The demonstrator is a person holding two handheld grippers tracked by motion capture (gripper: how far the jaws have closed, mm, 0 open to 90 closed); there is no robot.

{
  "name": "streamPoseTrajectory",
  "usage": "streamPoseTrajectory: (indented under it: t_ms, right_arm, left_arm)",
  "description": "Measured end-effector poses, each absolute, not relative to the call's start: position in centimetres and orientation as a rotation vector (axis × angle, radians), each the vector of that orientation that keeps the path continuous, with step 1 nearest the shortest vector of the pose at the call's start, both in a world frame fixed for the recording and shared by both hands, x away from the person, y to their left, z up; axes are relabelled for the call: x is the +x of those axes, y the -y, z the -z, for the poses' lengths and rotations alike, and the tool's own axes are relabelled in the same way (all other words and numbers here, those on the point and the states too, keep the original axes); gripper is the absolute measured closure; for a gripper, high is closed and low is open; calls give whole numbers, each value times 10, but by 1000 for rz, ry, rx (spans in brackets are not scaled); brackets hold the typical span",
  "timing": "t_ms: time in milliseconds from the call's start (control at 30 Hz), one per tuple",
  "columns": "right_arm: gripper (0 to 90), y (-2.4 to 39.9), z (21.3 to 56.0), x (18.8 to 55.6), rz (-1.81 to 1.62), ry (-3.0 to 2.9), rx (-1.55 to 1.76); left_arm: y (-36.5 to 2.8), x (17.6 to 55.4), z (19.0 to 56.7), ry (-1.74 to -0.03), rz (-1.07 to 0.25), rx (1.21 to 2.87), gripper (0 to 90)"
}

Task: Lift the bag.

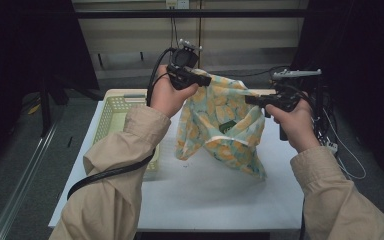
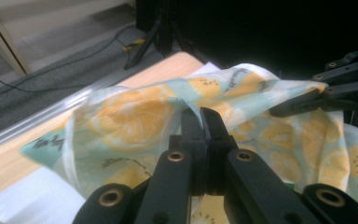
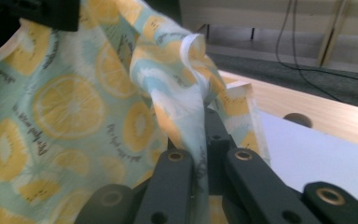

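A thin cloth [image 1: 221, 122] printed with yellow lemon slices on pale green hangs above the white table [image 1: 220, 195], its lower corner close to the tabletop. My left gripper [image 1: 206, 80] is shut on the cloth's upper left edge, and my right gripper [image 1: 250, 99] is shut on its upper right edge. In the left gripper view the closed jaws pinch a fold of the cloth [image 2: 135, 121], with the other gripper [image 2: 279, 112] clamped on it farther off. In the right gripper view the cloth [image 3: 70, 107] drapes over the closed jaws, bunched at their tips.
A pale yellow plastic basket [image 1: 111, 117] stands on the table's left side, partly behind the left sleeve. Cables trail from both grippers. A wooden strip runs along the table's far edge [image 3: 335, 116]. Dark stands and curtains flank the table.
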State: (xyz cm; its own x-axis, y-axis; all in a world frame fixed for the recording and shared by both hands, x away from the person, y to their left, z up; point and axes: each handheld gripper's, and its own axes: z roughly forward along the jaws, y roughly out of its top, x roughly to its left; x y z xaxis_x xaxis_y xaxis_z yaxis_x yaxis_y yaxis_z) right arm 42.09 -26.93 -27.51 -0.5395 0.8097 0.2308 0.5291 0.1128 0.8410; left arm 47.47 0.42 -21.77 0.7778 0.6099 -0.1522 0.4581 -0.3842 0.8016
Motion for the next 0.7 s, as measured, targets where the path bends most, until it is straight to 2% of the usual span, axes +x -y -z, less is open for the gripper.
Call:
streamPoseTrajectory:
  t_ms: [200, 267, 300, 367, 467, 533, 600, 700]
  right_arm:
    - [893, 250, 284, 420, -1412, -2168, 1279]
    - [858, 245, 286, 419, -1413, -2181, 1262]
    - [792, 243, 286, 419, -1424, -2188, 1253]
    - [588, 239, 286, 417, -1425, -2188, 1243]
    - [418, 236, 284, 414, -1420, -2182, 1222]
    - [340, 237, 281, 410, -1422, -2170, 1210]
    - [300, 239, 278, 407, -1419, -2158, 1218]
    - [271, 245, 275, 403, -1411, -2140, 1223]
  left_arm:
    - [-15, 472, 233, -817, -169, 2058, 890]
    - [-18, 470, 236, -817, -162, 2066, 836]
    - [-20, 469, 238, -819, -157, 2070, 787]
    - [-25, 467, 240, -824, -155, 2067, 617]
    - [-32, 464, 243, -813, -125, 2062, 527]
    - [-37, 462, 244, -827, -116, 2055, 392]
    - [-42, 461, 245, -836, -108, 2052, 275]
    - [-50, 458, 244, -828, -123, 2050, 238]
